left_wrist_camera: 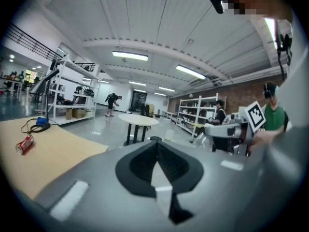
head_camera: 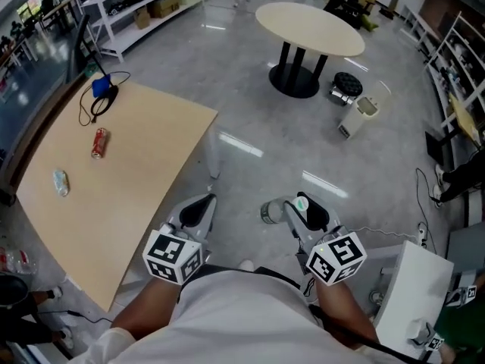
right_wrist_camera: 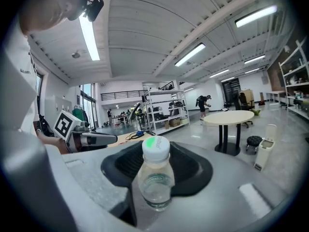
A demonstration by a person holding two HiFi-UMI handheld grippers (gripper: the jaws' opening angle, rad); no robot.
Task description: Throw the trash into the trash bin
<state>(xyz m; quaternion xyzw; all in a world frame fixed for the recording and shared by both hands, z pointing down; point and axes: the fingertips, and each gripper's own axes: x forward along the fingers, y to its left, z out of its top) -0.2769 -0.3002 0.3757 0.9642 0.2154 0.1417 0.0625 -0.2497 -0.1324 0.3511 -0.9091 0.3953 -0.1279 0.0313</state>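
Sitting between the jaws of the right claw (head_camera: 305,209), a clear plastic bottle (right_wrist_camera: 155,178) stands with its white, green-marked cap uppermost. The dark pads close in on its sides, so the claw is half-wide and clamped on the bottle. From the head view only the cap shows between the jaws. A grey round shape just left of that claw is too unclear to name. In the right gripper view the bottle's base sinks behind the claw's grey body, and the print on its cap and label is too small to read.

The left claw (head_camera: 198,211) has its jaws drawn together with nothing between them.

Both claws are held out side by side in front of the person's torso, pointing away and slightly down over the grey floor. Their marker cubes cover the hands, and only the bare forearms show, cut off at the bottom of the head view.

The white trash bin (head_camera: 362,114) stands on the floor well apart, ahead and to the right, near a round table (head_camera: 311,27) with a black base.

To the left is the wooden counter (head_camera: 129,196), its edge just beside the left claw. On it lie a red can (head_camera: 99,142), a pale crumpled piece (head_camera: 61,182) that is hard to make out, and a blue object (head_camera: 101,87) with a black cable.
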